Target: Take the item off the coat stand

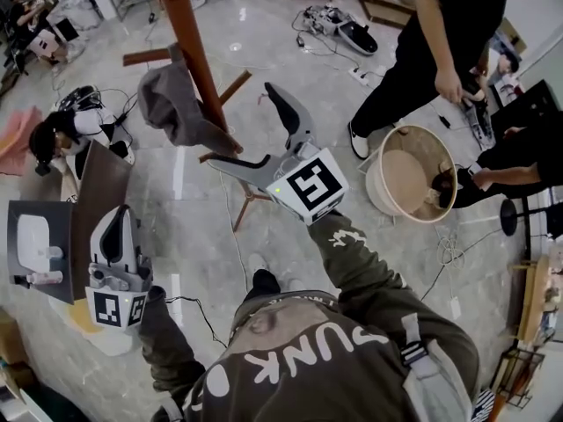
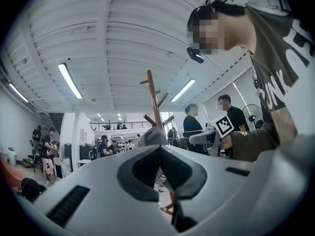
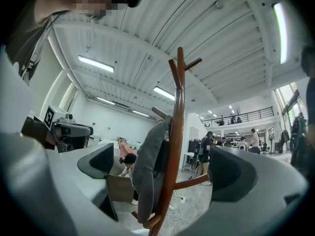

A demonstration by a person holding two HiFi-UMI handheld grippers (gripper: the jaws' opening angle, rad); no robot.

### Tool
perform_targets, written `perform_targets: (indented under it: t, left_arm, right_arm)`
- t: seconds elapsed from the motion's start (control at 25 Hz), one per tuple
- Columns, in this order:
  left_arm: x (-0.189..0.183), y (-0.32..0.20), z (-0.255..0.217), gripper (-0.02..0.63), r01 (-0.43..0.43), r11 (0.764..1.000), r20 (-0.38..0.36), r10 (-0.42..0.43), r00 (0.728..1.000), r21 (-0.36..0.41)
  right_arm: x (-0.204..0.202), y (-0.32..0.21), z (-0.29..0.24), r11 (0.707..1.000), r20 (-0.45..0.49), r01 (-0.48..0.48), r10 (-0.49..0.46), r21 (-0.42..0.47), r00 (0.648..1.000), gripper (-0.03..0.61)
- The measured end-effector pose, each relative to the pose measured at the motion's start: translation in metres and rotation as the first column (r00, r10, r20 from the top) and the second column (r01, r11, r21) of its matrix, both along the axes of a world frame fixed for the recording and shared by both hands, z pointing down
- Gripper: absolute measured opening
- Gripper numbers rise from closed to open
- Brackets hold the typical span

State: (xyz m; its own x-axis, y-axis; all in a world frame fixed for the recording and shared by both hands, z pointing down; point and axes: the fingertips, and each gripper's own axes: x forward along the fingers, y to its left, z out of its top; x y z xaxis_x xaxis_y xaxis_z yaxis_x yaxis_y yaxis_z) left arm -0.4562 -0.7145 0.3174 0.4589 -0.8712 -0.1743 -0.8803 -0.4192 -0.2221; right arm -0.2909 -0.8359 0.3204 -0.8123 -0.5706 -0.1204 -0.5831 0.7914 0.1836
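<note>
Right gripper (image 1: pixel 244 128): jaws spread wide, holding nothing; raised toward the coat stand (image 1: pixel 189 42). In the right gripper view the stand's pole and the grey item (image 1: pixel 171 104) appear in the gap between the jaws, with no contact visible.
Left gripper (image 1: pixel 119 222): jaws closed together, empty, held low and well apart from the stand.
Grey item: draped on a peg of the wooden stand, hanging against the pole.
Round beige tub (image 1: pixel 376 192): on the floor, well apart to the right; contents unclear.

My head camera looks steeply down on the coat stand (image 1: pixel 189 51); cameras on my left gripper (image 1: pixel 120 214) and right gripper (image 1: pixel 239 128) look up at it (right nearer).
</note>
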Motion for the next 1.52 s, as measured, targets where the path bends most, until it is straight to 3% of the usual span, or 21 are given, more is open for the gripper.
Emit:
perform_targets:
  t: [0.32, 0.6, 1.08, 1.28, 1.52]
  left_arm:
    - [-0.027, -0.020, 0.006, 0.005, 0.019, 1.000, -0.018, -0.019, 1.000, -0.015]
    - [-0.041, -0.025, 0.014, 0.005, 0.024, 0.999, -0.025, -0.025, 0.999, -0.026]
    - [-0.047, -0.023, 0.019, 0.005, 0.028, 0.999, -0.036, -0.029, 0.999, -0.028]
    - [-0.052, -0.021, 0.019, 0.005, 0.034, 0.999, -0.038, -0.035, 0.999, -0.028]
    - [-0.052, -0.021, 0.019, 0.005, 0.035, 0.999, -0.038, -0.036, 0.999, -0.028]
  right_arm:
    - [-0.048, -0.012, -0.011, 0.996, 0.010, 0.082, -0.082, -0.020, 0.997, 0.533]
    - [-0.070, -0.019, 0.002, 0.995, -0.024, 0.083, -0.084, -0.064, 0.996, 0.458]
    - [-0.082, -0.040, 0.012, 0.997, -0.104, -0.010, 0.002, -0.078, 0.995, 0.223]
    - [-0.077, -0.051, 0.012, 0.995, -0.130, -0.082, 0.074, -0.058, 0.989, 0.039]
    - [-0.077, -0.050, 0.010, 0.995, -0.118, -0.077, 0.069, -0.060, 0.991, 0.025]
